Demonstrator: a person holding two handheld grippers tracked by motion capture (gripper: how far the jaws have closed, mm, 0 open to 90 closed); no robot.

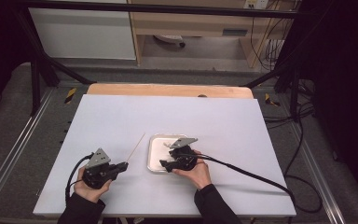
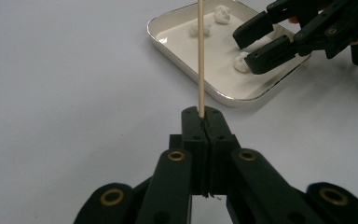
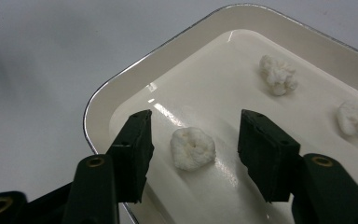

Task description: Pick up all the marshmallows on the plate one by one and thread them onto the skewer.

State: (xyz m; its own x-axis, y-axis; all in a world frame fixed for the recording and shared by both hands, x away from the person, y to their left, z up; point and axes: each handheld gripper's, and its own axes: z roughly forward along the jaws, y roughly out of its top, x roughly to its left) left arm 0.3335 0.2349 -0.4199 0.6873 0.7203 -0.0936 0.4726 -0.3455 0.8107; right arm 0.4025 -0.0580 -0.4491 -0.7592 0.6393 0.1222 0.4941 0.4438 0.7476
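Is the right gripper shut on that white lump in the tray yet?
Not yet. The right gripper is open: its pads stand apart on either side of the white lump, with gaps showing, in the tray.

The table top [image 1: 121, 121] is a plain pale lavender-white with no pattern, and a light wood strip runs along its far edge. On it sits a tray [image 3: 121, 79], glossy cream-white with a thin silvery rim. In the tray lie three lumps, all chalky white; the near lump [image 3: 192, 148] is slightly creamy. Left of the tray, the stick [image 2: 201, 56] is pale tan. Both the left gripper [image 2: 204, 122] and the right gripper [image 3: 193, 149] are matt black with small brass-coloured rivets and grey top plates. The sleeves are black.
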